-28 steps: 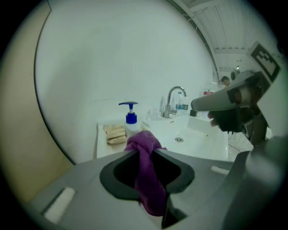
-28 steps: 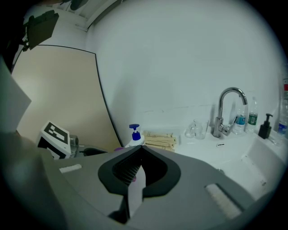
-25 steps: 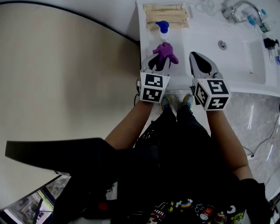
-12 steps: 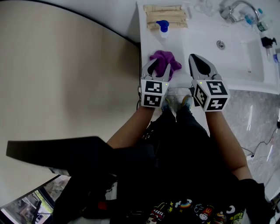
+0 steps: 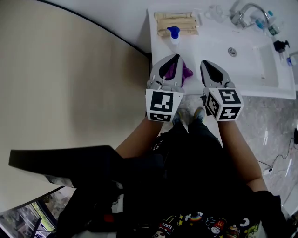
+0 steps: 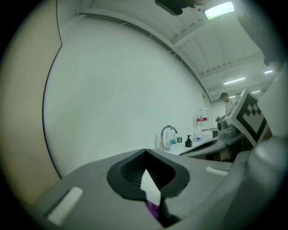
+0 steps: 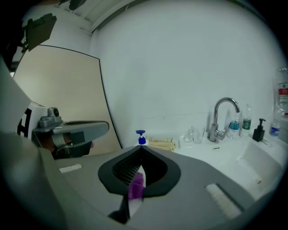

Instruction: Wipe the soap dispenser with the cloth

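Observation:
The soap dispenser [image 5: 174, 33], clear with a blue pump, stands at the back left of the white counter [image 5: 205, 39]; in the right gripper view the dispenser [image 7: 141, 137] shows just over the jaw tips. The purple cloth [image 5: 186, 72] lies near the counter's front edge, partly hidden under my left gripper [image 5: 175, 56]. That gripper is raised above it, tips together, nothing between them. My right gripper [image 5: 205, 62] hovers beside it, also shut and empty. Both gripper views show a sliver of cloth [image 6: 153, 209] [image 7: 136, 186] through the slit below the tips.
Wooden sticks [image 5: 177, 21] lie behind the dispenser. The sink basin [image 5: 251, 53], the faucet [image 5: 242, 14], a glass [image 5: 215, 10] and a black pump bottle [image 5: 281, 45] are to the right. A wall runs left of the counter. My legs stand at the counter's front edge.
One second ago the left gripper held the bunched cloth up near the dispenser. The cloth then came down onto the counter, and the left gripper has lifted off it toward me.

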`<state>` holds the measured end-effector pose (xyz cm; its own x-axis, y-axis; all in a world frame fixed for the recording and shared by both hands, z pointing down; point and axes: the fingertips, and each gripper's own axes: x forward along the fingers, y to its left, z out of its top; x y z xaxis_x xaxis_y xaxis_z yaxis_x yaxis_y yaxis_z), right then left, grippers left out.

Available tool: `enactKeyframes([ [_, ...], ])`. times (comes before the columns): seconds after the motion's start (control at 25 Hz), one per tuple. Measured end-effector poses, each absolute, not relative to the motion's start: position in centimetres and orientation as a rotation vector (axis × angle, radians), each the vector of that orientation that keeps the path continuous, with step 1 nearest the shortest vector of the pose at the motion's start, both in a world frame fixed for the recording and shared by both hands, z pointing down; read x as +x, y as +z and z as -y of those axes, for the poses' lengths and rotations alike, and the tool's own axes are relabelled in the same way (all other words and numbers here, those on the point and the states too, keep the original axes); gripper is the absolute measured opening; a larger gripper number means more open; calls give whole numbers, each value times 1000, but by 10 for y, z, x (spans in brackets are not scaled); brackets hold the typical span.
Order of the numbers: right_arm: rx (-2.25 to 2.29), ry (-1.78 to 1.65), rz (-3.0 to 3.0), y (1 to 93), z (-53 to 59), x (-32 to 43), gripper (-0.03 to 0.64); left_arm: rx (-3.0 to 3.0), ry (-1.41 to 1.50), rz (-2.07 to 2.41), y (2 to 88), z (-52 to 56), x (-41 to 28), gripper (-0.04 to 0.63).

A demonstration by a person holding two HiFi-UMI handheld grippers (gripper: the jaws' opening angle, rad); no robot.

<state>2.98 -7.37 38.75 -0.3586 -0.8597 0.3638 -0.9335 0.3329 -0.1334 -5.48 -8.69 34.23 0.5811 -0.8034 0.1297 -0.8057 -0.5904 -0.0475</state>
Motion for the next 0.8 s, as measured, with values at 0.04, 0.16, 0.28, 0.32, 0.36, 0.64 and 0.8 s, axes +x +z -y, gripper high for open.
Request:
enactKeyframes([
  [0.04, 1628, 464, 2373, 385, 72, 29, 25, 2784, 201, 1424, 336, 85, -56, 0],
  [0.16, 1633, 447, 2379, 382, 66, 28, 25, 2773, 197, 1451, 332, 81, -62, 0],
  [0.28, 1636, 427, 2387, 378, 61, 28, 25, 2752, 230, 1470, 338, 76, -68, 0],
  [0.32, 1637, 418, 2390, 376, 60, 27, 25, 2747, 242, 1475, 340, 74, -69, 2],
  [0.36, 1638, 409, 2394, 373, 59, 26, 25, 2741, 252, 1478, 341, 72, -70, 1],
  [0.64, 1665, 353, 2434, 355, 56, 23, 25, 2730, 220, 1464, 339, 64, -73, 2],
  [0.8, 1672, 332, 2436, 354, 53, 23, 25, 2732, 206, 1474, 338, 62, -74, 2],
])
